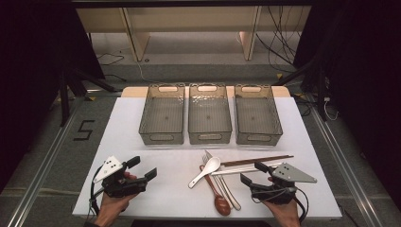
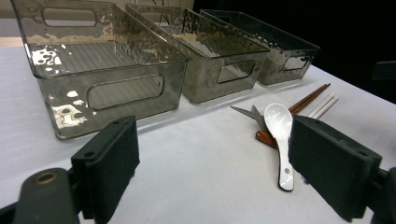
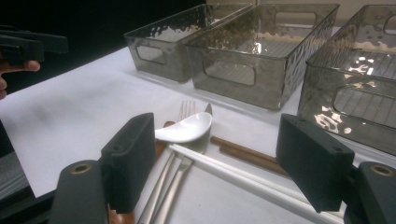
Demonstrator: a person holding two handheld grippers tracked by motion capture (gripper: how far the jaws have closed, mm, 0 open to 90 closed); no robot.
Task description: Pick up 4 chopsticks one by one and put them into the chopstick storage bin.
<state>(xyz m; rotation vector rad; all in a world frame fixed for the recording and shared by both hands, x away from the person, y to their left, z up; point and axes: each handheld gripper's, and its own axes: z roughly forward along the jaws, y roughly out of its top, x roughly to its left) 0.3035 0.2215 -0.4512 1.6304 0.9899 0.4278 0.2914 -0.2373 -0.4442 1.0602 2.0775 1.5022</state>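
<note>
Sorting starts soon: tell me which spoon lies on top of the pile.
The white ceramic spoon. It lies across the metal cutlery, bowl up, while the brown wooden spoon lies partly beneath the pile.

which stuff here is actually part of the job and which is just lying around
Part of the job:
- white spoon
- brown wooden spoon
- metal fork and knife
- brown chopsticks
- white chopsticks
- three clear bins
- left gripper and right gripper, jaws open

Just lying about:
- cables on the floor
- wooden shelf legs
- floor mark "5"
</note>
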